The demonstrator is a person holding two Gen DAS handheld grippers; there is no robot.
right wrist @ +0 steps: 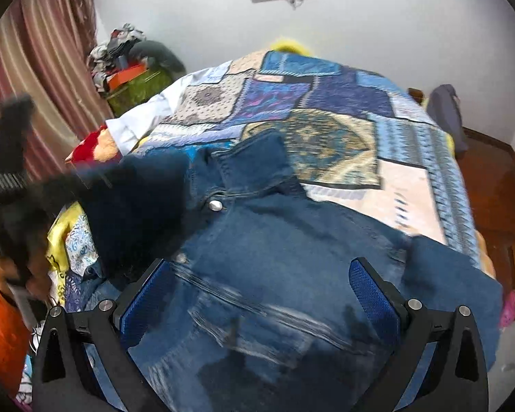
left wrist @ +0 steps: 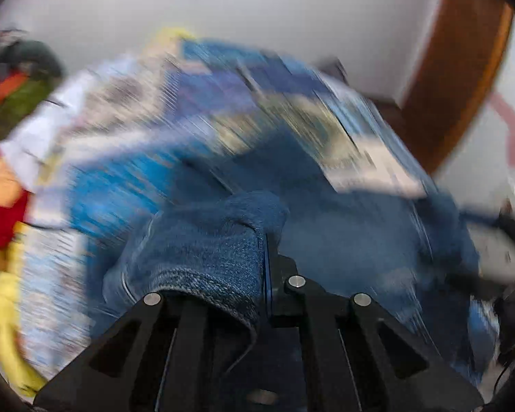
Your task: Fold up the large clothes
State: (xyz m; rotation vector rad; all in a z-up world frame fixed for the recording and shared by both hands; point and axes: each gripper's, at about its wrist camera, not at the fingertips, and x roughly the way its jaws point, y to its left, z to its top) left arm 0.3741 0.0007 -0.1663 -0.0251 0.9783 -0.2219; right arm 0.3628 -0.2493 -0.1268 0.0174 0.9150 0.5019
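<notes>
One dark blue denim jacket (right wrist: 274, 240) lies on the bed w/ patchwork blue quilt (right wrist: 326, 110), at its near edge, collar toward the far edge, long axis near-to-far. Left claw (left wrist: 262, 257) pressed together, pinching a fold of the denim; view badly blurred, so prob. a sleeve or hem. Right claw (right wrist: 257, 295) spread, hovering over jacket's chest, gripping nothing. Left is the engaged one. Count: one jacket, two claws.

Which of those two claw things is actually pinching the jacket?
The left gripper: its jaws are shut on a fold of the denim jacket. The right gripper hangs over the jacket with its blue-padded fingers spread wide apart, gripping nothing.
</notes>
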